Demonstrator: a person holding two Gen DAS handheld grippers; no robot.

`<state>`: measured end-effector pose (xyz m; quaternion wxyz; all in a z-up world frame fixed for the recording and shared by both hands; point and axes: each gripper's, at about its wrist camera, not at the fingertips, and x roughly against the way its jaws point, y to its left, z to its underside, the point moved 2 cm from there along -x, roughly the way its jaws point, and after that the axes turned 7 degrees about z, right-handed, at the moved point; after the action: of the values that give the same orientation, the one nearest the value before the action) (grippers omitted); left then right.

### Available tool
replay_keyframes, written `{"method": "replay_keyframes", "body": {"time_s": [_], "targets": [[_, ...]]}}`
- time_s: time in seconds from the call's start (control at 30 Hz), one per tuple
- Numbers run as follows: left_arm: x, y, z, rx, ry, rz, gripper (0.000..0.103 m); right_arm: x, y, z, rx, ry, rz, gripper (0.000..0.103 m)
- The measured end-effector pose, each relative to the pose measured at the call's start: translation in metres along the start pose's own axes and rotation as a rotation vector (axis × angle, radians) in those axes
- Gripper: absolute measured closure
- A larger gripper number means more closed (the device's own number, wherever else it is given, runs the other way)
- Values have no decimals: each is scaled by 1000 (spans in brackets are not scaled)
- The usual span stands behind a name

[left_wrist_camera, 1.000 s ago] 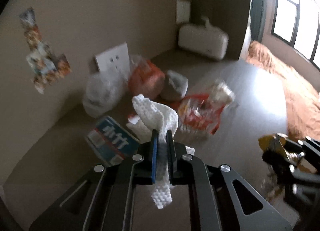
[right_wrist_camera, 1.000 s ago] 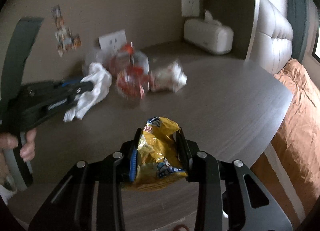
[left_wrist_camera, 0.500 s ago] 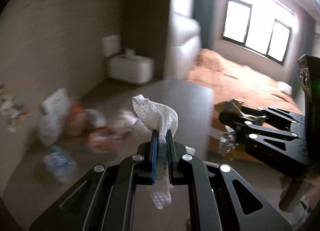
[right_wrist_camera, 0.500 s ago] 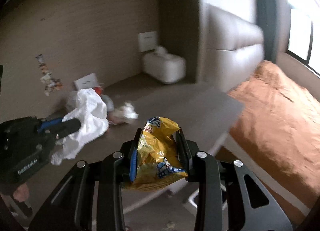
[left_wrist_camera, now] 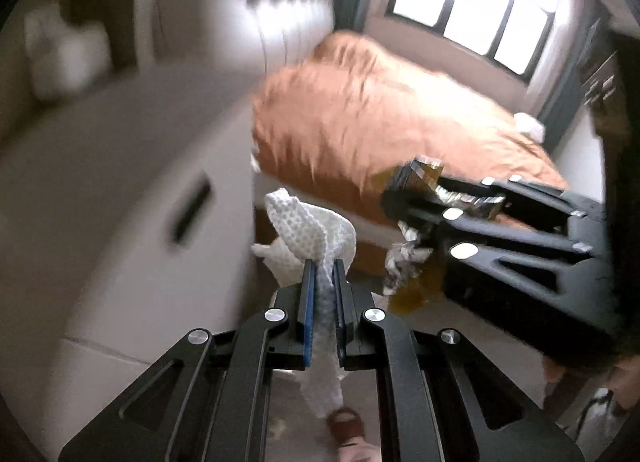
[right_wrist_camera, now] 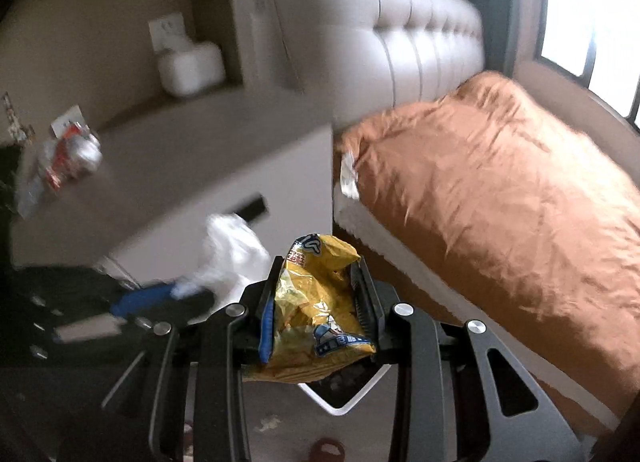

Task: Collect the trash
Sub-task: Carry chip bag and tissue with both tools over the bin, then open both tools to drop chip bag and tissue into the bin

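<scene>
A crumpled white paper towel (left_wrist_camera: 312,229) with a dimpled weave stands pinched between blue pads, its tail hanging below, while a creased yellow snack bag (right_wrist_camera: 316,306) with blue and red print sits upright, clamped above a white-rimmed bin (right_wrist_camera: 344,394) on the floor.

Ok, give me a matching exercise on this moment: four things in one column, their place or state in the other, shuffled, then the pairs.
Things:
1. white paper towel
2. yellow chip bag
3. orange bedcover
4. white bin

Places or states:
A. on the floor below the right hand-held gripper
B. pinched in the left hand-held gripper
C. spread over the bed
D. clamped in the right hand-held gripper

Pairs: 1-B, 2-D, 3-C, 4-A
</scene>
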<state>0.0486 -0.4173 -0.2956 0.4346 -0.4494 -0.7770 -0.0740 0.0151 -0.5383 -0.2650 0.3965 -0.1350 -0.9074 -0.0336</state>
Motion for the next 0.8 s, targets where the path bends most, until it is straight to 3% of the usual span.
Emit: {"method": "replay_keyframes", "body": {"time_s": [0.17, 0.43, 0.57, 0.7, 0.73, 0.77, 0.8], "targets": [[-130, 16, 36, 83, 95, -4, 95, -96, -36, 49, 16, 54, -62, 68], [-281, 42, 117, 77, 303, -48, 95, -250, -60, 155, 8, 267, -102, 68], [-320, 51, 148, 71, 353, -53, 95, -297, -55, 190, 7, 338, -152, 68], [-340, 59, 156, 78, 370, -64, 95, -321, -43, 204, 34, 351, -187, 68], [-344, 61, 159, 76, 377, -64, 93, -326, -39, 207, 44, 363, -204, 65], [-348, 63, 161, 75, 386, -55, 90, -329, -34, 209, 56, 376, -218, 47], [-355, 66, 164, 72, 406, -46, 66, -336, -29, 213, 74, 404, -243, 26]]}}
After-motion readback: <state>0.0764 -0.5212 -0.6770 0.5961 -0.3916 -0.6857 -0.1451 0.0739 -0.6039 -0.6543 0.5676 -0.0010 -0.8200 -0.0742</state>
